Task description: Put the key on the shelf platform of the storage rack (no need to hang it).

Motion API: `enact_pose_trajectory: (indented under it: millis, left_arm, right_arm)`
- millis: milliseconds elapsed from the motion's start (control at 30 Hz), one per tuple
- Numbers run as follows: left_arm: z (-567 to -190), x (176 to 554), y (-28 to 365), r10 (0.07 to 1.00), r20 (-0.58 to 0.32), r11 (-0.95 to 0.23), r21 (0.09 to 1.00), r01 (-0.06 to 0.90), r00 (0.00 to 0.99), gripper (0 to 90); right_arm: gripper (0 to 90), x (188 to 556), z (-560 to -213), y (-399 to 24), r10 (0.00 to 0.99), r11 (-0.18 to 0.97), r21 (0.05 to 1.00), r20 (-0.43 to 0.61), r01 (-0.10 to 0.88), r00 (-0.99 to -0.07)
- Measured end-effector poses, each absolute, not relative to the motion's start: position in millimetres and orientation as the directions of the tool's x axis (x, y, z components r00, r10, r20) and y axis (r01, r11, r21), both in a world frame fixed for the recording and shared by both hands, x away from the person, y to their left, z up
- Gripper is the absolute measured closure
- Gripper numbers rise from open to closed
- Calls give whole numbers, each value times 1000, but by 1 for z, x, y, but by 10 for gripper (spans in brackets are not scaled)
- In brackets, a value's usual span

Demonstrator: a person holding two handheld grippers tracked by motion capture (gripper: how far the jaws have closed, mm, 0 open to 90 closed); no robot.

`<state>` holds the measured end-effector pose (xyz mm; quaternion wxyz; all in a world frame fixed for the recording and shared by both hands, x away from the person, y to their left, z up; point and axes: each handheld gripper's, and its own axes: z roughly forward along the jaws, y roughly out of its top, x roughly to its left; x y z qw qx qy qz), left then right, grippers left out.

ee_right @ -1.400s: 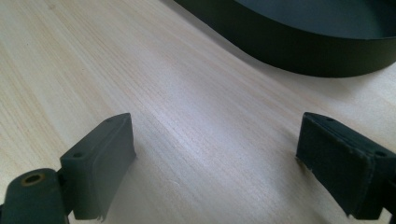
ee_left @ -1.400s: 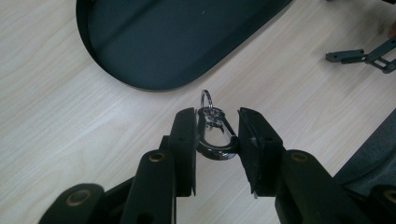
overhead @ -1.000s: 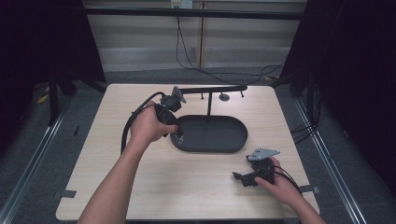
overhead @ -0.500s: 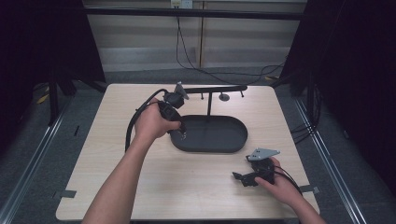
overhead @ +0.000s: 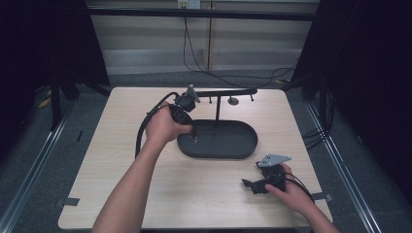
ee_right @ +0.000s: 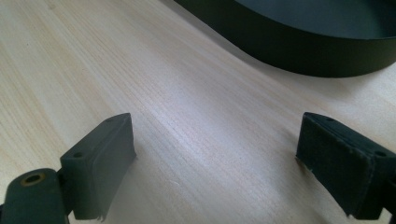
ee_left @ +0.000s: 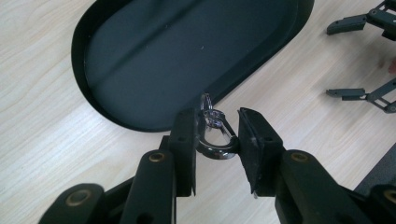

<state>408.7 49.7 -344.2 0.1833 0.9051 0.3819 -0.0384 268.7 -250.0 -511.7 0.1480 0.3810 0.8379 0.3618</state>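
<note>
The wooden table [overhead: 121, 194] is seen bare between the two grippers, with open room ahead of the right gripper [ee_right: 215, 163], whose jaws are spread wide over plain wood with nothing between them. The black oval tray [ee_left: 154, 60] lies just ahead of the left gripper [ee_left: 215, 140], its near rim directly beyond the jaw tips; its wall [ee_right: 299, 51] also stands well ahead of the right gripper. A small silver clasp [ee_left: 214, 135] is clamped between the left gripper's pads, held above the tray's near edge
</note>
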Motion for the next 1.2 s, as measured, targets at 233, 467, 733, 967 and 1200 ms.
enact_pose_trajectory:
  millis: [233,467,733,967,1200]
  left_arm:
    - [-350,413,44,680,-216,-636,302,710,701,679]
    - [-355,416,41,685,-218,-629,306,715,695,680]
    - [-361,419,37,700,-210,-615,307,726,682,679]
    - [-364,423,33,699,-207,-616,312,724,684,680]
    - [-369,427,30,707,-208,-603,320,731,675,680]
  right_arm:
    - [107,269,-512,-250,746,448,719,27,531,-666]
    - [107,269,-512,-250,746,448,719,27,531,-666]
    - [108,269,-512,-250,745,448,719,28,531,-666]
    - [108,269,-512,-250,745,448,719,28,531,-666]
    - [108,269,-512,-251,742,450,720,28,529,-669]
